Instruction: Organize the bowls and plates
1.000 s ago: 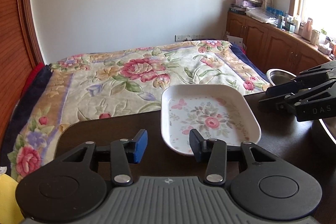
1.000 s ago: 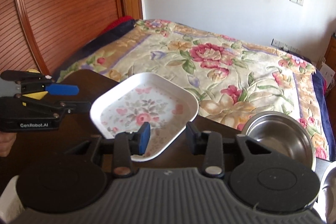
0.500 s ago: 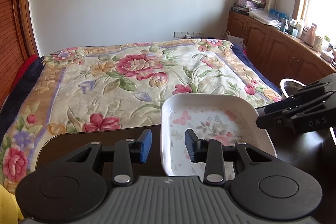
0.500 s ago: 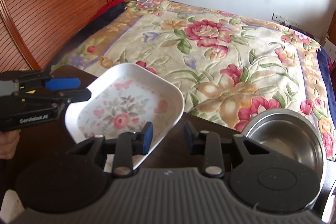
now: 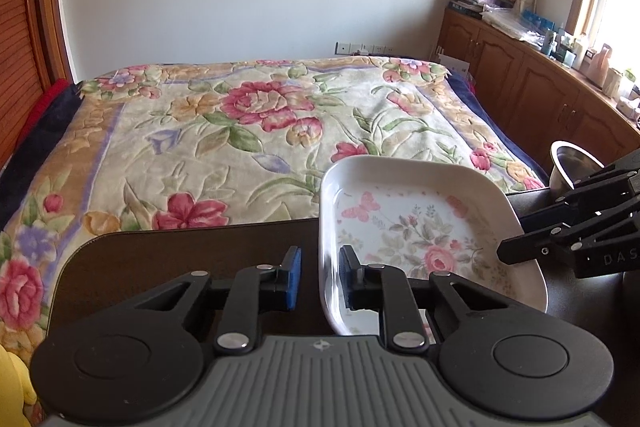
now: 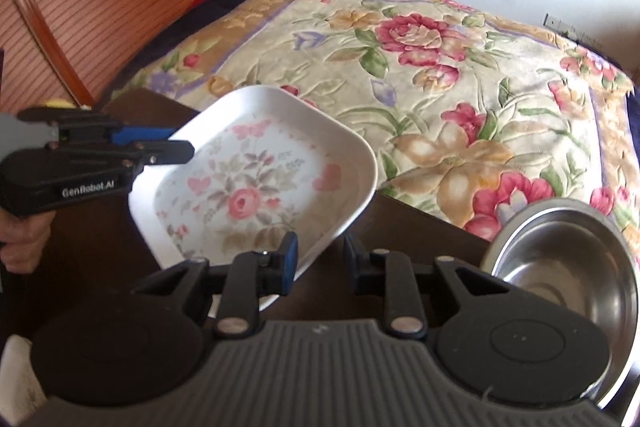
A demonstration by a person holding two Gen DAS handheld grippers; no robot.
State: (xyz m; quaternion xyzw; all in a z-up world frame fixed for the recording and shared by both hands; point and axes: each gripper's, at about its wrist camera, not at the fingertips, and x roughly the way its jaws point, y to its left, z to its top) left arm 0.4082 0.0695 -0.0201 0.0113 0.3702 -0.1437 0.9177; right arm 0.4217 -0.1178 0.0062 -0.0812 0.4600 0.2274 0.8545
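Bed w/ floral blanket (image 5: 248, 131) fills the background. Dark bench (image 5: 172, 251) in front, its near part hidden by the rigs. White floral plate (image 6: 256, 187) sits tilted at the bench's far edge. Left hand-held gripper (image 5: 318, 277) is released, fingers straddling the plate's left rim; right hand-held gripper (image 6: 318, 259) likewise unclenched, astride its near-right rim. Steel bowl (image 6: 560, 263) at right, partly cut off. Left hand (image 6: 22, 243) barely visible.

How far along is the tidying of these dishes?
Nothing looks stacked yet. In hand: both grippers, left and right, straddle opposite rims of the floral plate, jaws open. Left: the steel bowl sits apart on the dark table.
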